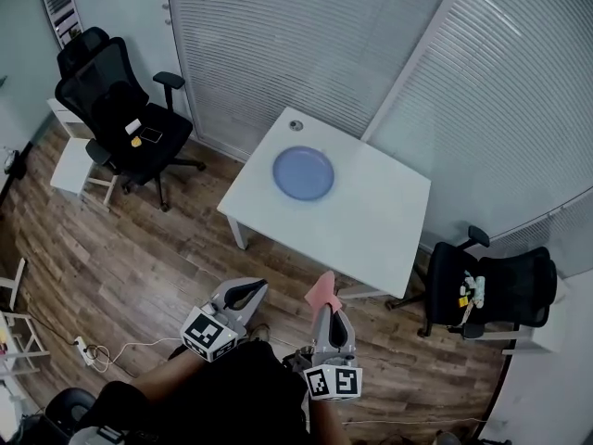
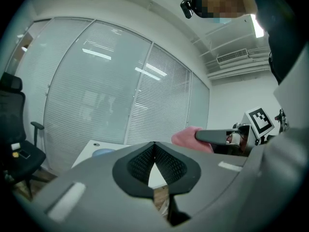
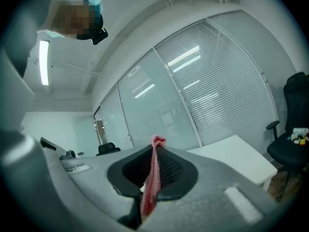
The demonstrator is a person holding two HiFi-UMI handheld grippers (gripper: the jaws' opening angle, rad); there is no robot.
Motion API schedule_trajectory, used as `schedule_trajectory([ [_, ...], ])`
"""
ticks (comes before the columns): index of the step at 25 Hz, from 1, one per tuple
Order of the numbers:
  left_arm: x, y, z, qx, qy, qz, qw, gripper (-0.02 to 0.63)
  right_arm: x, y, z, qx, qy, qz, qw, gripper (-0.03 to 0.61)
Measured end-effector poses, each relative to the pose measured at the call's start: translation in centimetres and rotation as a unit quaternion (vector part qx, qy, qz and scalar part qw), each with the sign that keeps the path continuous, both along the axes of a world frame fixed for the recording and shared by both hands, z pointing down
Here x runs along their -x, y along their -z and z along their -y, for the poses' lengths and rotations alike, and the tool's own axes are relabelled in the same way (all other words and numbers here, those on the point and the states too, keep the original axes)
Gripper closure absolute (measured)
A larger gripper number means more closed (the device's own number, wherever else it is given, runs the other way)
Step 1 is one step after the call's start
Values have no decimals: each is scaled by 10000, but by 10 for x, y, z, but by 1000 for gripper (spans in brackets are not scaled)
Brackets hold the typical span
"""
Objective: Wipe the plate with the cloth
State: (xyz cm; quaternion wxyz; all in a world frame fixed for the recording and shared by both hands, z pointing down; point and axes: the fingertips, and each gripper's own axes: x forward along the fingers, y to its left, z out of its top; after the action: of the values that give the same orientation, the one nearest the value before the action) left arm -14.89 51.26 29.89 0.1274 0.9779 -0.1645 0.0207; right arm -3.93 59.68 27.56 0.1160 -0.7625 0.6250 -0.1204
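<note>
- Left gripper [image 1: 247, 294] is held level, jaws closed together and empty
- Blue plate [image 1: 303, 173] is seen flat on the white table [image 1: 371, 235], well apart from both grippers
- Pink cloth [image 1: 321, 289] is clamped between the shut jaws of the right gripper [image 1: 326, 304]

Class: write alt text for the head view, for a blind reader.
The right claw grips a pink fabric cloth beside the shut left claw; ahead, a round blue plate sits on a white square table.
</note>
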Motion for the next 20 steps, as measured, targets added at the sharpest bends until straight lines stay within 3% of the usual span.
schedule_trajectory([
  [9, -2, -16, 45, 77, 165, 65, 9998, 612, -14, -10, 26, 128, -123, -5, 9998, 566],
  [17, -31, -28, 145, 197, -164, 62, 9997, 612, -37, -15, 115, 312, -500, -38, 9983, 566],
  [20, -36, -31, 187, 58, -353, 81, 9993, 612, -40, -19, 163, 414, -564, -50, 9975, 566],
])
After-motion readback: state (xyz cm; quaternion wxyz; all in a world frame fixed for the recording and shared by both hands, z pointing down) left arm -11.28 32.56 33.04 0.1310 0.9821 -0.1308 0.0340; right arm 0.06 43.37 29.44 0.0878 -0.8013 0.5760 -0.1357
